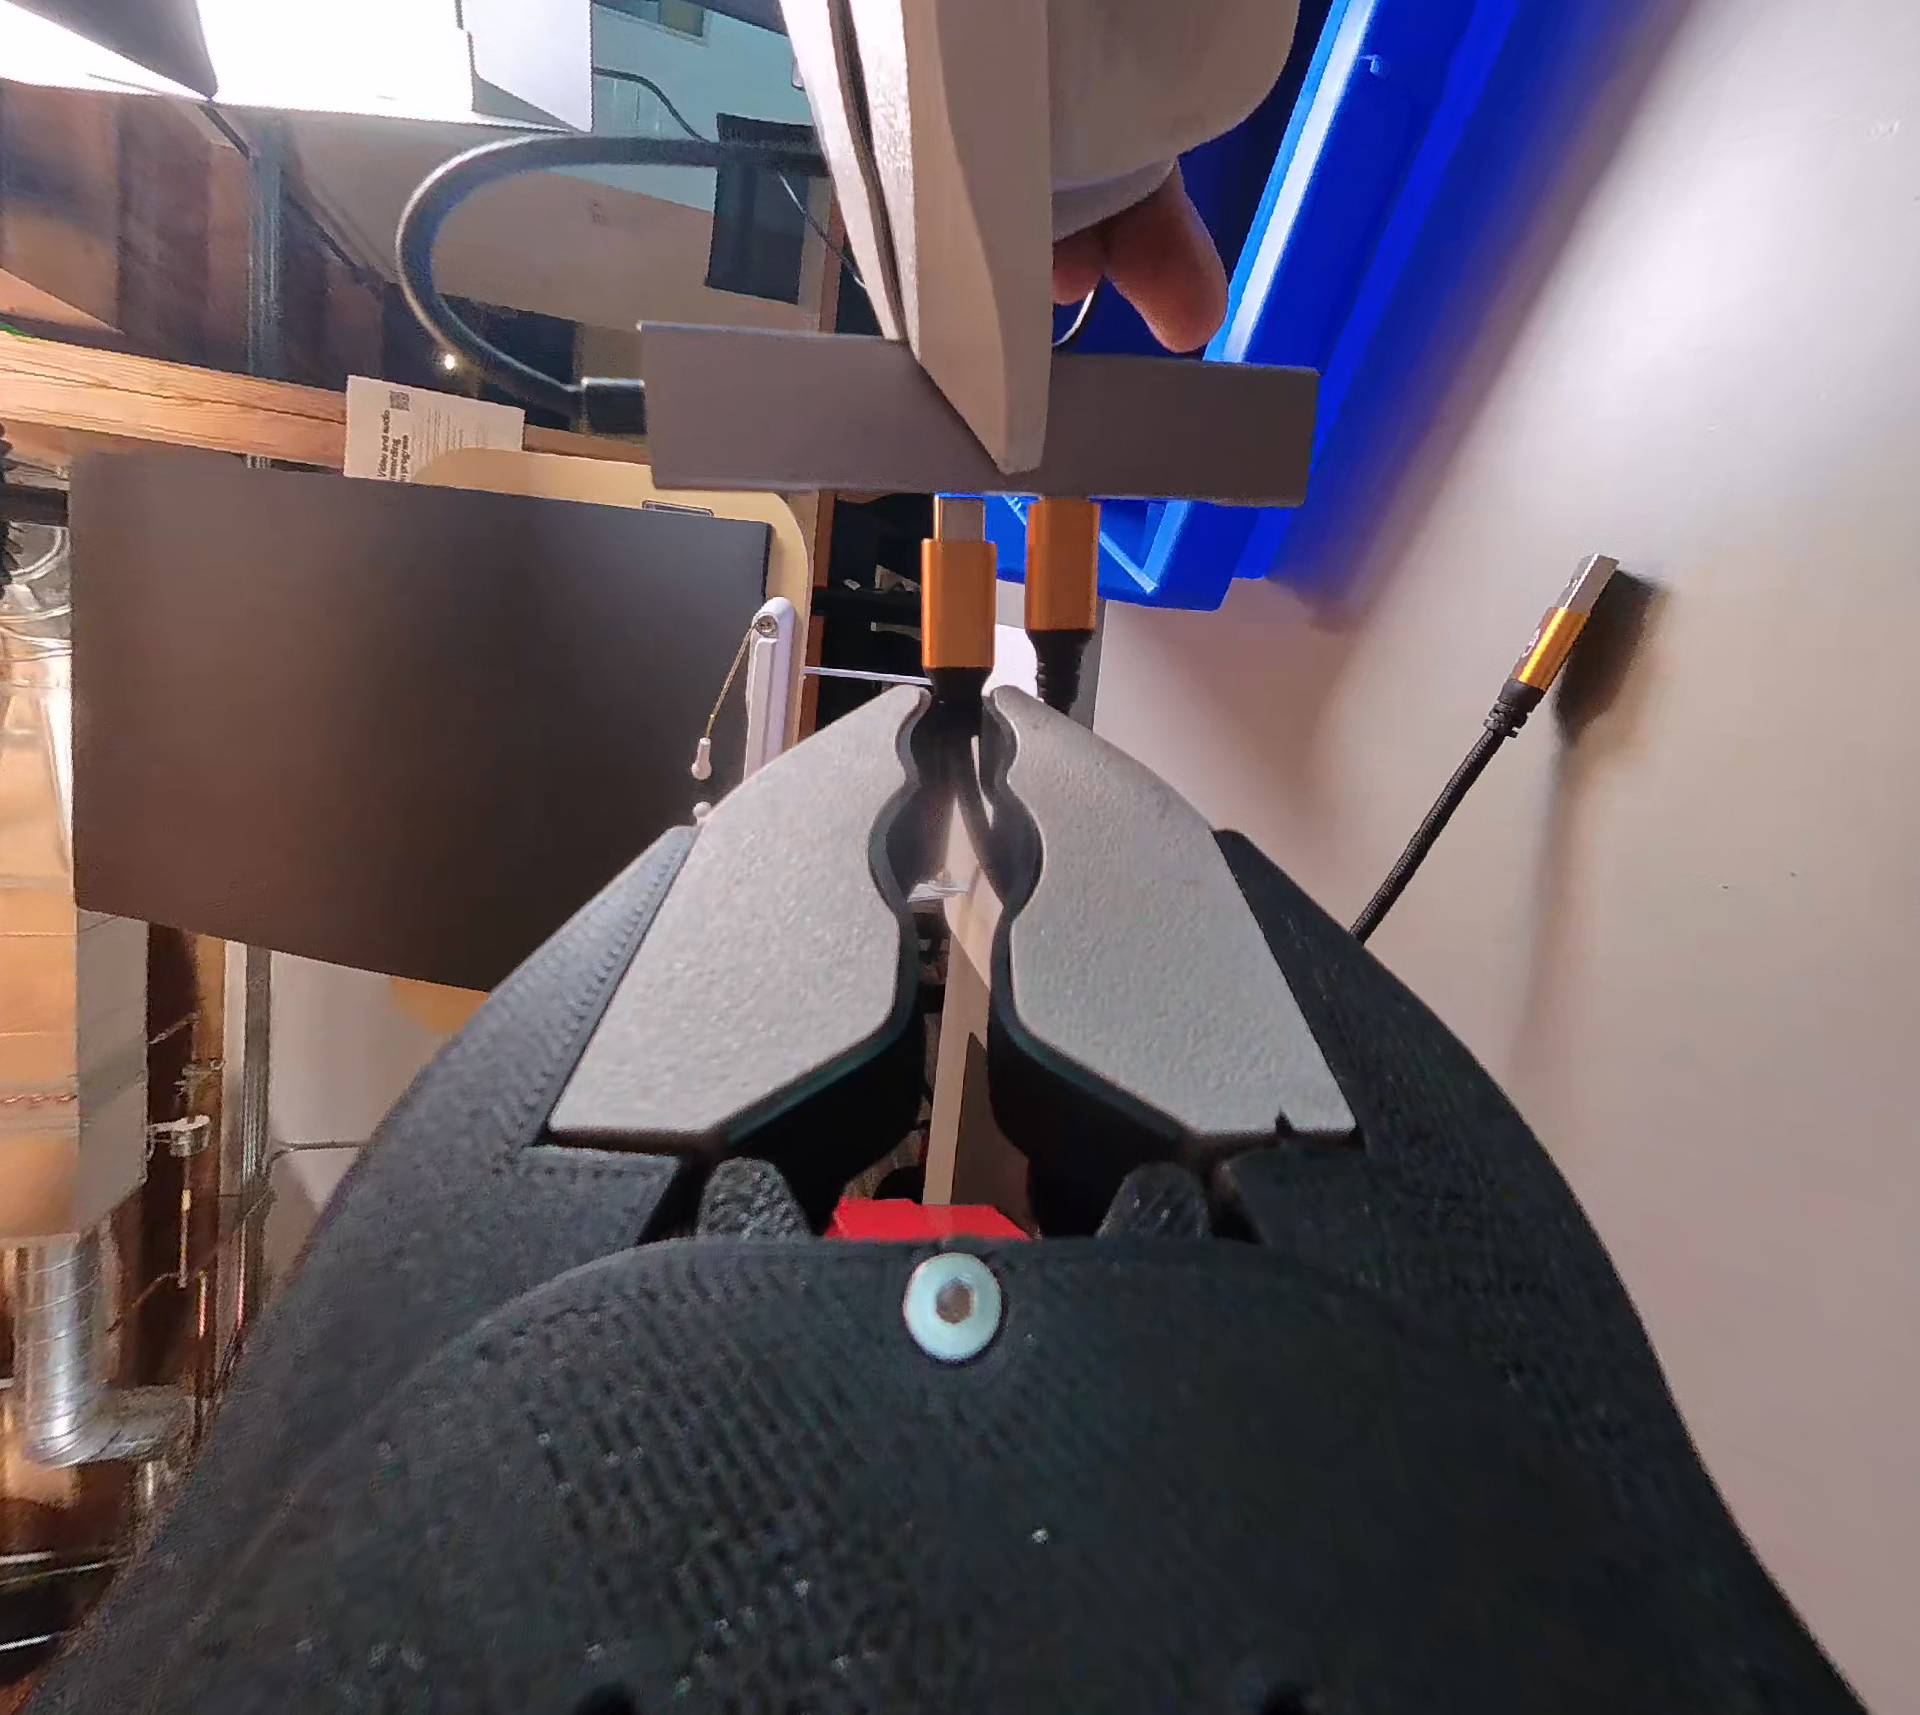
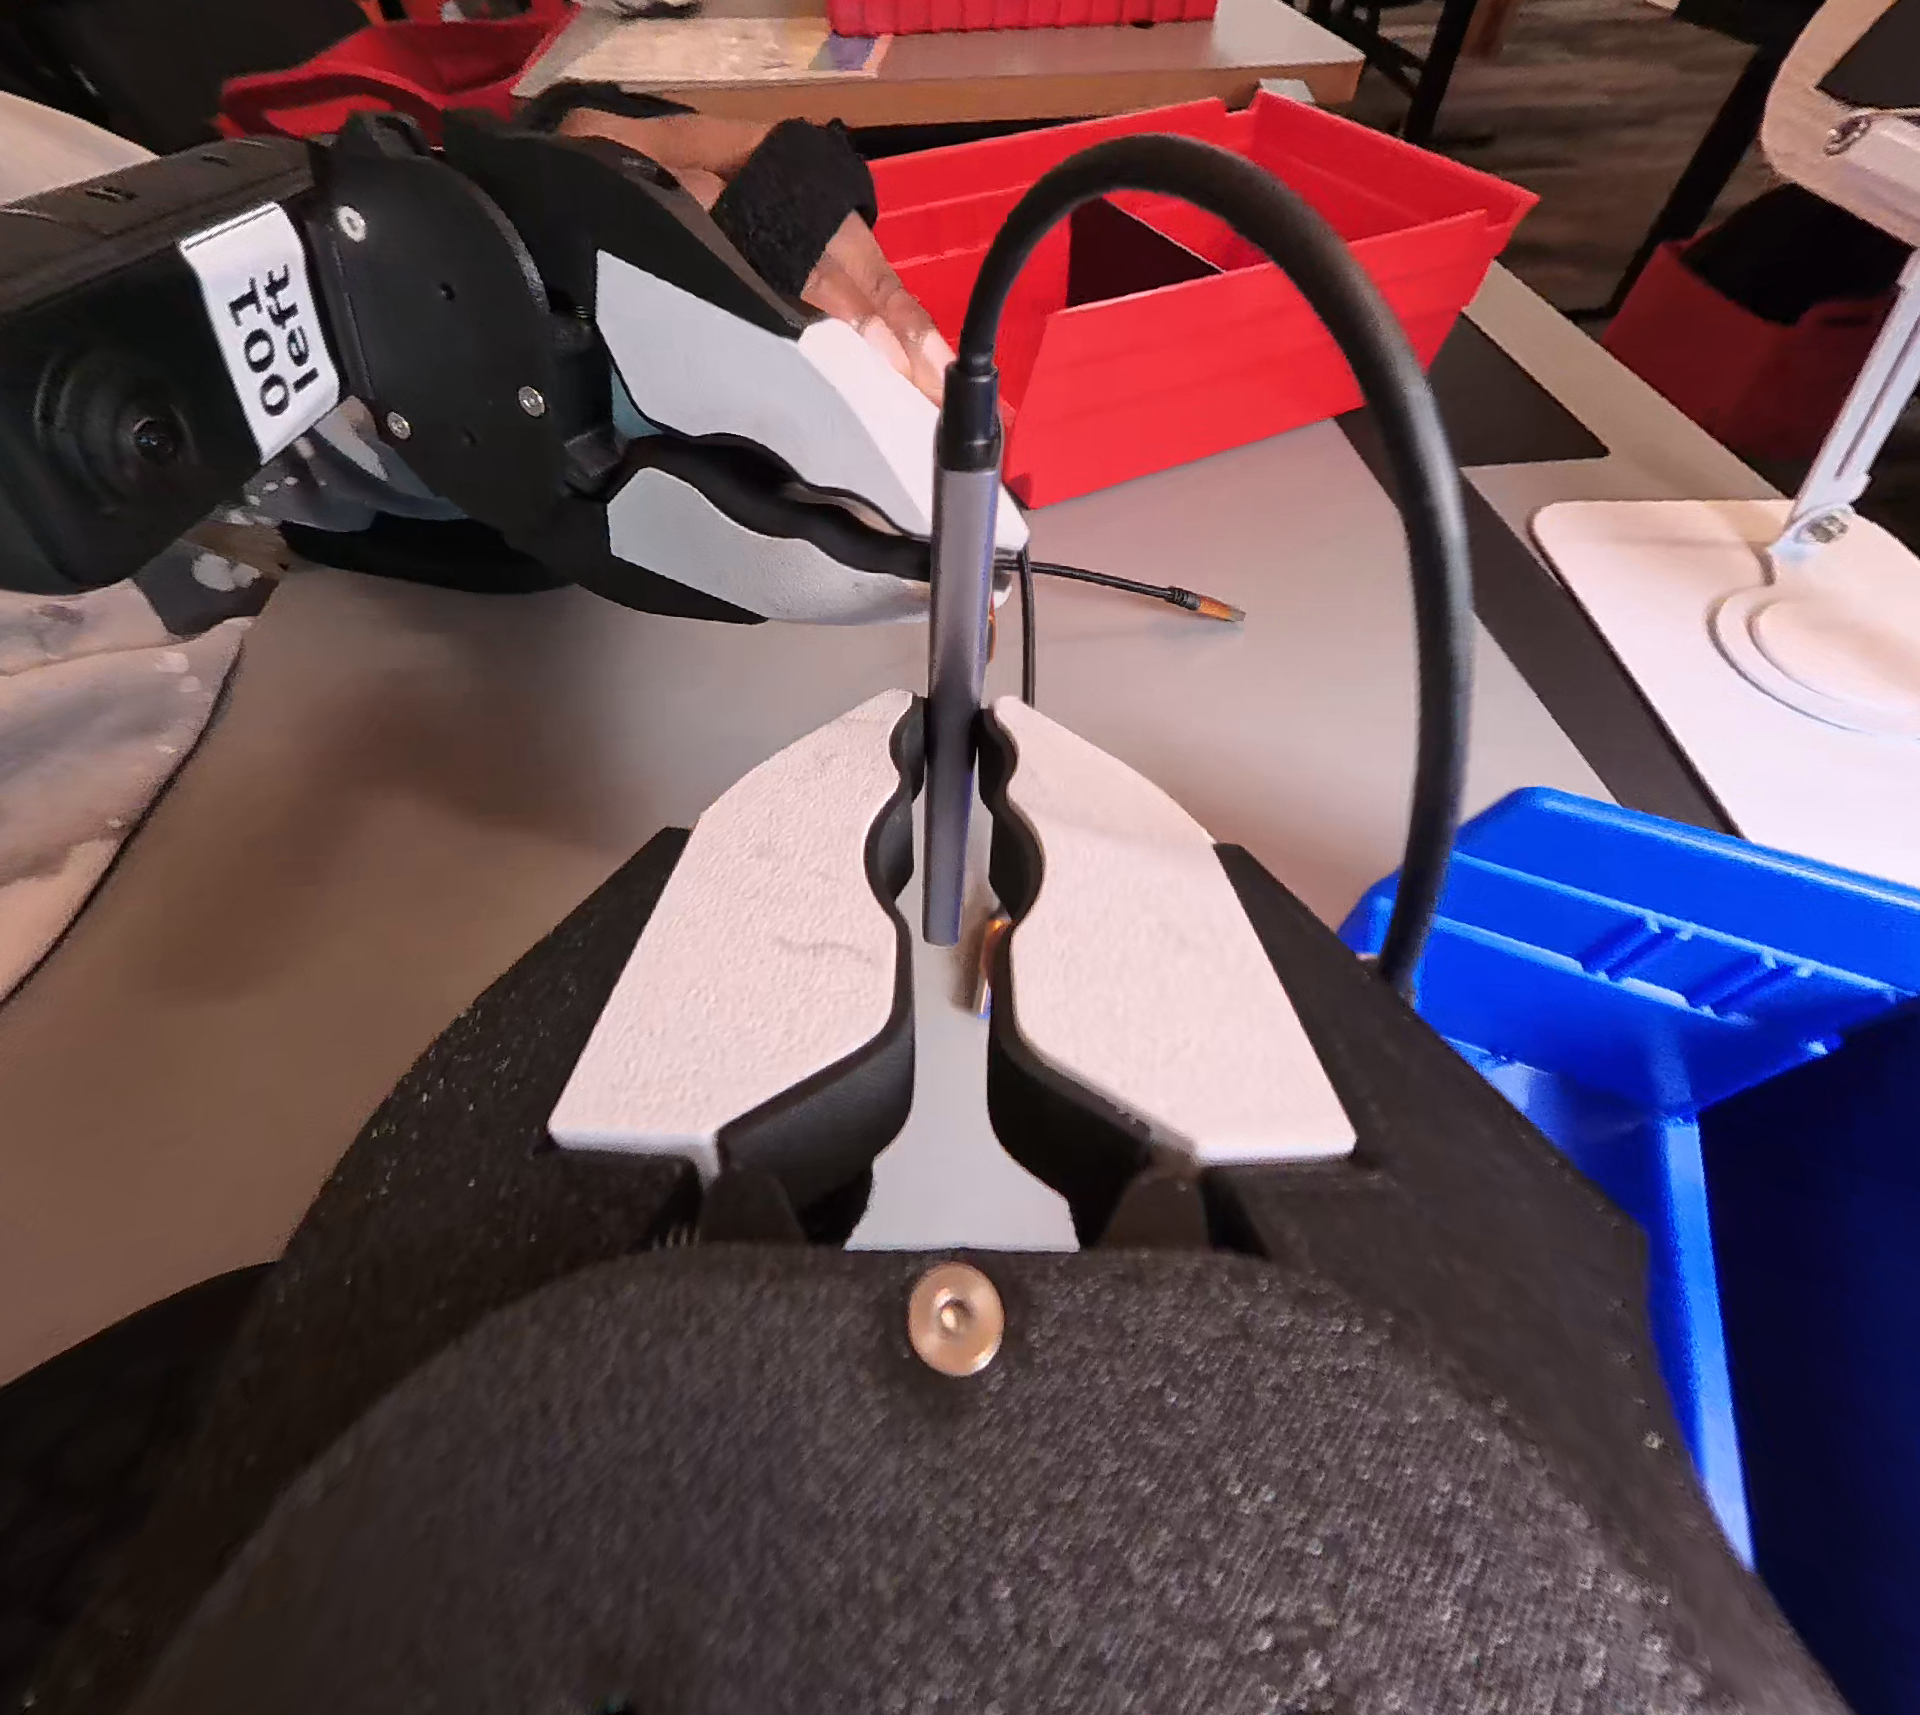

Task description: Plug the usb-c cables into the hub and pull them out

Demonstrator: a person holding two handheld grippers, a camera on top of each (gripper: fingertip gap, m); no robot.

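Note:
A flat grey hub [image 1: 1164,439] hangs in the air, clamped between my right gripper's fingers [image 1: 977,211]. In the right wrist view my right gripper [image 2: 951,715] is shut on the hub [image 2: 961,626], which stands edge-on. Two orange USB-C plugs meet the hub's edge. The right plug [image 1: 1062,569] sits flush in its port. The left plug [image 1: 956,605] shows its silver tip at the port. My left gripper [image 1: 954,707] is shut on that plug's black cable just behind it. Its fingers [image 2: 727,543] come in from the left.
The hub's own black cable [image 2: 1351,294] arcs into a blue bin [image 2: 1662,990]. A loose orange-tipped cable end [image 2: 1210,607] lies on the grey table [image 2: 520,834]. A red bin [image 2: 1299,315] stands behind it, a white stand base [image 2: 1714,626] to the right, and a cloth [image 2: 83,730] to the left. One gripper's finger ends stand about 4 cm off the other's.

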